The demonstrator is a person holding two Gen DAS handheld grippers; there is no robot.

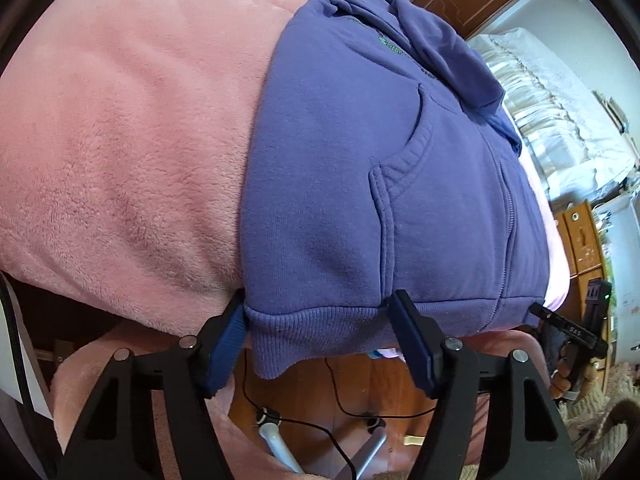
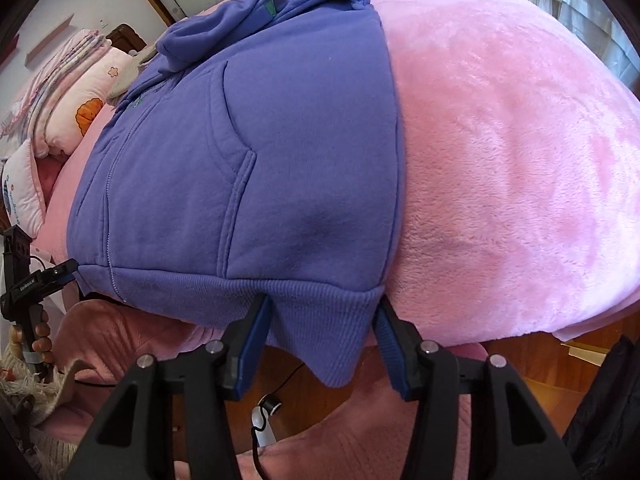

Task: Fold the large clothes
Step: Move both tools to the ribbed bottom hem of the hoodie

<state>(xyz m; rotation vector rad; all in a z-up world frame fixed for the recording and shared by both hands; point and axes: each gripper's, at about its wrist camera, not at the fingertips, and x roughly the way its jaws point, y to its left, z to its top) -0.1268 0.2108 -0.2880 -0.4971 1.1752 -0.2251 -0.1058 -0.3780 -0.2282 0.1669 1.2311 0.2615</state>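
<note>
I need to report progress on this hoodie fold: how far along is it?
Done: the purple hoodie lies flat on the pink blanket, sleeves tucked across its upper part. In hand: the left gripper and right gripper each straddle a corner of the ribbed hem, jaws not yet clamped. Left: gripping and folding the hem toward the hood.

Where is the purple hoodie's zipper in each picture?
Left wrist view: the zipper runs up the right part of the purple hoodie, right of the pocket.
Right wrist view: the zipper runs up the left part of the hoodie, left of the pocket.
Shared landmark: the ribbed hem at the bottom edge, hanging over the pink blanket.
</note>
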